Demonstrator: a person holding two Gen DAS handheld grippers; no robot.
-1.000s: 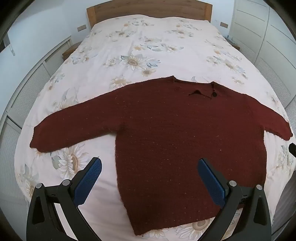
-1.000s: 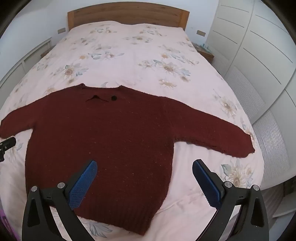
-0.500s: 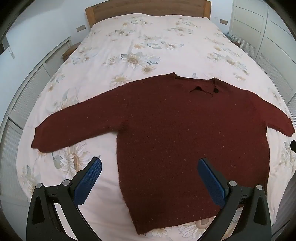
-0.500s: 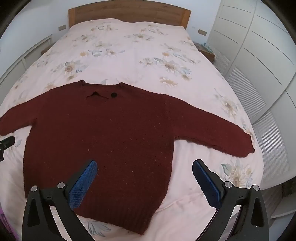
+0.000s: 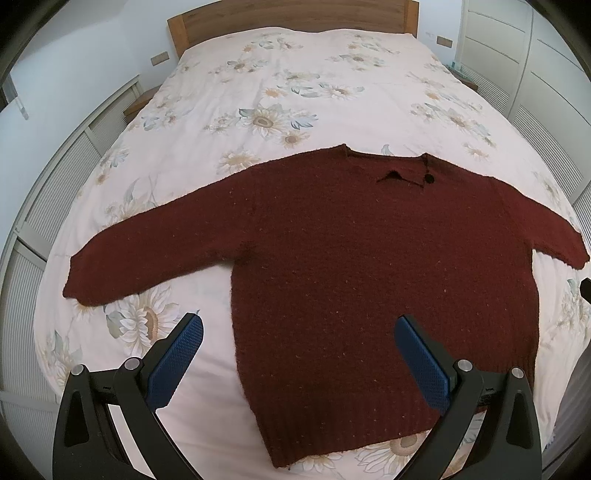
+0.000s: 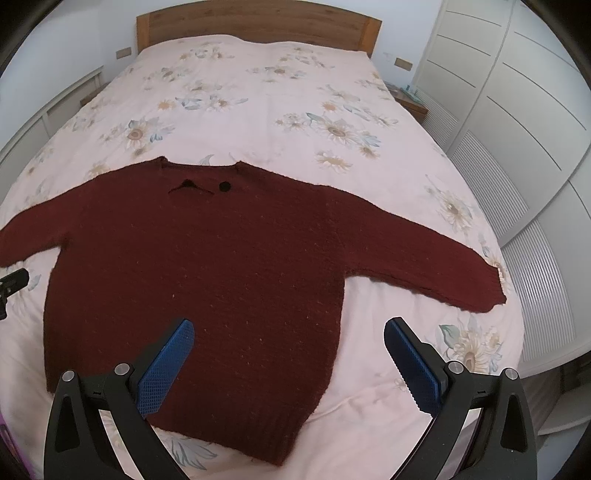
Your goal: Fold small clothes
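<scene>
left gripper (image 5: pixel 298 334) spread wide, holding nothing, bottom of frame over the sweater's lower hem | right gripper (image 6: pixel 289 338) same deal, wide apart and empty | dark red sweater (image 5: pixel 362 258) flat mid-frame, both sleeves out | floral bedspread (image 5: pixel 295 85) underneath, wooden headboard (image 6: pixel 255 22) up top
</scene>
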